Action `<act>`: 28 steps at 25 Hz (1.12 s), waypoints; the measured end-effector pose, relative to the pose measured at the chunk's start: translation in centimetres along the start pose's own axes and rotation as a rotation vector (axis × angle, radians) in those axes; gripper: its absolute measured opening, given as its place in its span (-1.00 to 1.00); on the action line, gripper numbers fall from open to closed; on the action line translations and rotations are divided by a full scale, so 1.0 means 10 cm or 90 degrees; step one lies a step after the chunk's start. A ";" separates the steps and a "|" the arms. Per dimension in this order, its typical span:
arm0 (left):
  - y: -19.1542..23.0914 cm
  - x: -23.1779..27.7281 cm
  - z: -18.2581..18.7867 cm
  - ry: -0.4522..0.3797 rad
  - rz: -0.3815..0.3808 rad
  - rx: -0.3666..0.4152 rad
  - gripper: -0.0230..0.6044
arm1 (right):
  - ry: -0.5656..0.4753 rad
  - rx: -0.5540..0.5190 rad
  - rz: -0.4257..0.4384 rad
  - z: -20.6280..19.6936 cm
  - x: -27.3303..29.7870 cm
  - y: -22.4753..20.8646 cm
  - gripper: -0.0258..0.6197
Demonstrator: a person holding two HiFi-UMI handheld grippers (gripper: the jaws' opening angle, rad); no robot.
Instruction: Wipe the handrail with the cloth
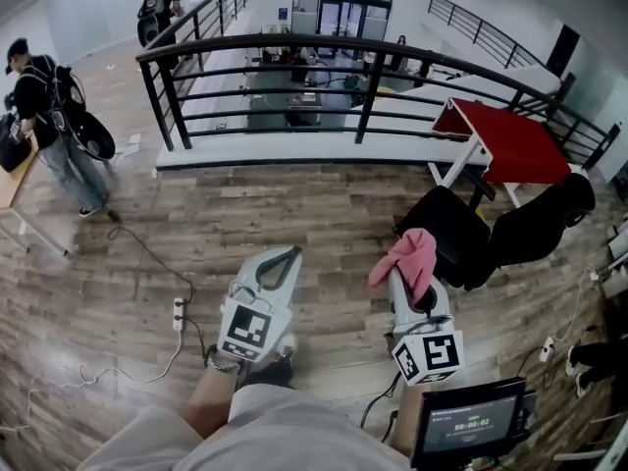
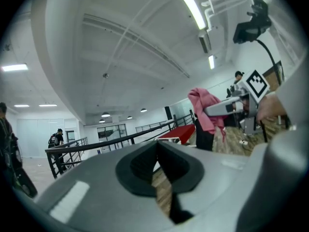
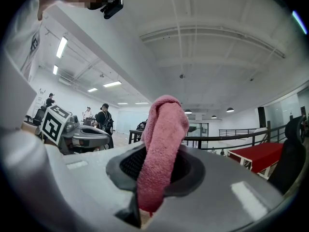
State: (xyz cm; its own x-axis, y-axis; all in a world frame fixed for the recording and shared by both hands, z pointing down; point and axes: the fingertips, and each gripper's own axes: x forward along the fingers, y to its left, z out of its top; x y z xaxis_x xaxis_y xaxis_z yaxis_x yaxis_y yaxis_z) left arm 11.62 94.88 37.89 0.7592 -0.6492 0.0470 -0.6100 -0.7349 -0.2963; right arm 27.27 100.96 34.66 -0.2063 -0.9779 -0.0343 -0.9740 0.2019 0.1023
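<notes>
A black metal handrail (image 1: 324,45) curves across the far side of the wooden floor, well ahead of both grippers. My right gripper (image 1: 407,268) is shut on a pink cloth (image 1: 409,255) that bunches over its tip; in the right gripper view the cloth (image 3: 161,149) stands up between the jaws. My left gripper (image 1: 280,260) is held beside it, shut with nothing in it. The left gripper view shows its jaws (image 2: 161,166) closed, the handrail (image 2: 116,140) far off and the cloth (image 2: 205,108) at the right.
A red table (image 1: 505,137) stands by the rail at the right, with black chairs (image 1: 496,226) in front of it. Cables and a power strip (image 1: 178,313) lie on the floor at left. A person (image 1: 49,116) stands far left, another person (image 1: 162,3) by the far rail.
</notes>
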 end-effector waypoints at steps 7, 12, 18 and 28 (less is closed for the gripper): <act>0.39 0.34 -0.06 0.005 0.003 -0.048 -0.90 | -0.002 0.008 -0.011 0.06 0.47 -0.10 -0.69; 0.54 0.59 -0.15 0.030 -0.044 -0.077 -0.97 | 0.001 0.007 0.000 0.08 0.80 -0.11 -0.69; 0.72 0.81 -0.20 0.035 -0.067 -0.076 -0.97 | 0.005 0.008 0.000 0.07 1.13 -0.11 -0.69; 1.03 1.03 -0.25 0.005 -0.065 -0.024 -0.96 | 0.013 0.009 -0.011 0.03 1.47 -0.12 -0.69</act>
State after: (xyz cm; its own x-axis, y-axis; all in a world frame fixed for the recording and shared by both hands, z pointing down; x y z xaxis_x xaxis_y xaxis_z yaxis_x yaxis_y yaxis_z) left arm 12.58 80.17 37.72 0.8160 -0.5722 0.0822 -0.5380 -0.8037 -0.2540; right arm 25.40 86.38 33.72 -0.1875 -0.9821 -0.0160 -0.9787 0.1854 0.0877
